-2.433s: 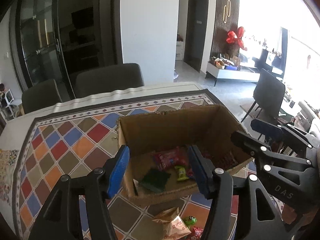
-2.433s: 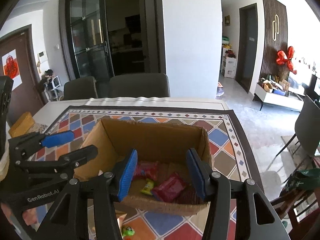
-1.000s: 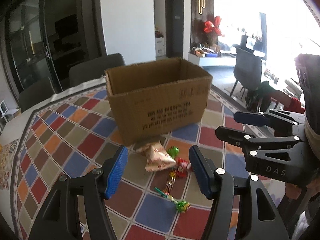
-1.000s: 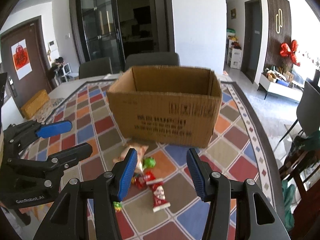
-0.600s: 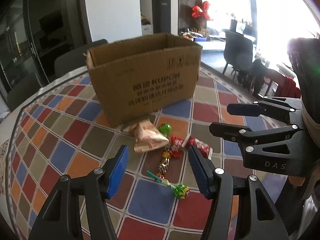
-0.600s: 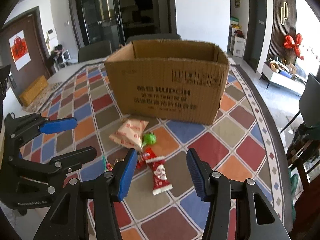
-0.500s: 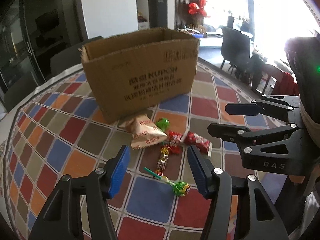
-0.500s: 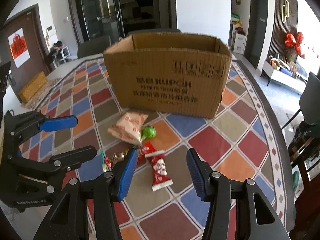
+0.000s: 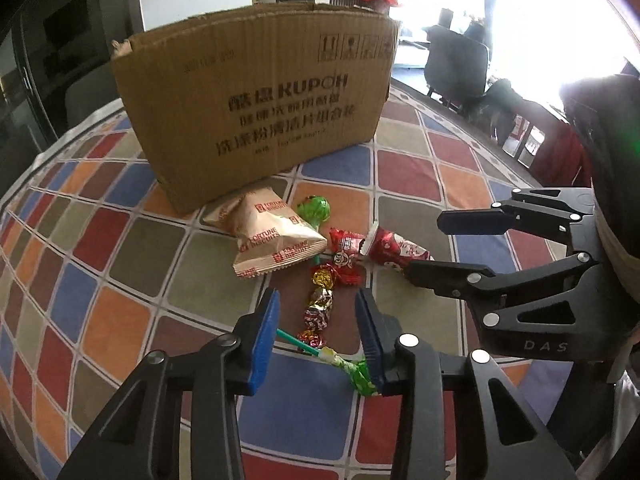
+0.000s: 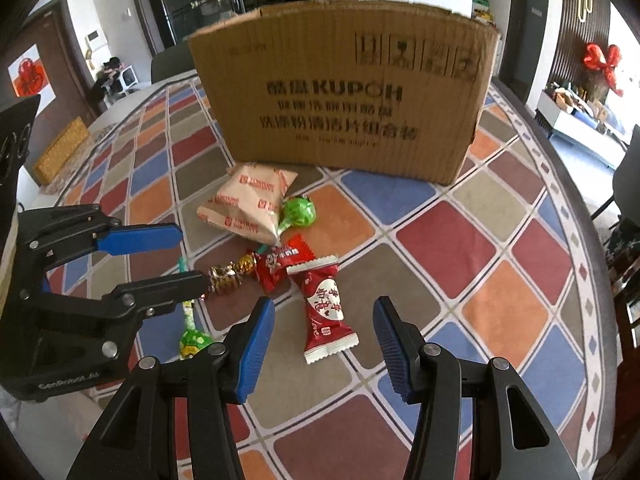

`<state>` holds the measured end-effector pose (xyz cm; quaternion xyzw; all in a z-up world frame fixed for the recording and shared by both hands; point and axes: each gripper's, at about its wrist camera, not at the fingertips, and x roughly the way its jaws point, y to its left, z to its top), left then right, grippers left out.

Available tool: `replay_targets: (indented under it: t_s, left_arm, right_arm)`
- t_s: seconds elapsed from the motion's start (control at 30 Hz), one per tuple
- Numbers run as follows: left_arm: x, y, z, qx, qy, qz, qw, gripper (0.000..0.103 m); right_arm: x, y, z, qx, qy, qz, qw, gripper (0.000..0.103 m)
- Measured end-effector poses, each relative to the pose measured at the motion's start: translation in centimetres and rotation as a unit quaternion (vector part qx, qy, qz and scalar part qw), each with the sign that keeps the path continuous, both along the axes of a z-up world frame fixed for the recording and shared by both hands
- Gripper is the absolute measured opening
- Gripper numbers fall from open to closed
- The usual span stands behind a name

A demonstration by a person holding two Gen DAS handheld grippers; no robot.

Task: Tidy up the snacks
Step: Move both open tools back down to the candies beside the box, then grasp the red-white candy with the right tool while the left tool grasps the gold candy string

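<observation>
A brown cardboard box (image 9: pixel 260 92) (image 10: pixel 344 92) stands on the checked tablecloth, with snacks lying loose in front of it. My left gripper (image 9: pixel 318 336) (image 10: pixel 188 258) hangs low over a string of foil sweets (image 9: pixel 320 300) (image 10: pixel 230 272) and a green lollipop on a stick (image 9: pixel 352 368). Its jaws are closing with these between them, the pads not pressing. My right gripper (image 10: pixel 325 346) (image 9: pixel 428 246) is open around a red sweet packet (image 10: pixel 324 304) (image 9: pixel 394 248). A beige biscuit pack (image 9: pixel 272 236) (image 10: pixel 248 204), a round green lollipop (image 9: pixel 316 208) and a small red packet (image 9: pixel 344 248) lie nearer the box.
The tablecloth (image 10: pixel 500 248) covers a round table whose edge curves along the right. A yellow box (image 10: pixel 60 148) sits at the far left. Dark chairs (image 9: pixel 456 60) stand behind the table. A dark sleeve (image 9: pixel 608 128) is at the right in the left wrist view.
Both grippers have sunk toward the snacks and tilted down, so the box looms larger. The left gripper's jaws have narrowed over the foil sweets and lollipop stick.
</observation>
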<state>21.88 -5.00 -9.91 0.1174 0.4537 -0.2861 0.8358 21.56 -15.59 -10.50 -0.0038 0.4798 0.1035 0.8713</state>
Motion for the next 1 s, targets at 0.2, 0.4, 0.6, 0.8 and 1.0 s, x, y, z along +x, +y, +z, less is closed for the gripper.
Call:
replay_targets:
  t_s: [0.2, 0.4, 0.6, 0.8, 1.0]
  left_arm:
    - [0.5, -0.3, -1.2, -0.001, 0.019, -0.005, 0.9998, 0.033]
    - [0.8, -1.0, -2.0, 0.006, 0.031, -0.010, 0.9994, 0.030]
    - [1.3, -1.2, -2.7, 0.007, 0.041, -0.003, 0.9991, 0.025]
    - [1.6, -1.3, -3.0, 0.005, 0.049, 0.004, 0.9988, 0.020]
    - [1.7, -1.2, -2.7, -0.009, 0.054, 0.016, 0.9984, 0.019]
  right_arm:
    - [0.6, 0.0, -1.0, 0.006, 0.013, 0.000, 1.000, 0.048]
    - [1.0, 0.0, -1.8, 0.016, 0.023, 0.000, 1.000, 0.041]
    - [1.5, 0.3, -2.4, 0.020, 0.029, 0.002, 0.999, 0.036]
    - [2.0, 0.8, -2.7, 0.018, 0.033, 0.003, 0.999, 0.029]
    - [2.4, 0.7, -2.8, 0.027, 0.034, -0.001, 0.999, 0.024]
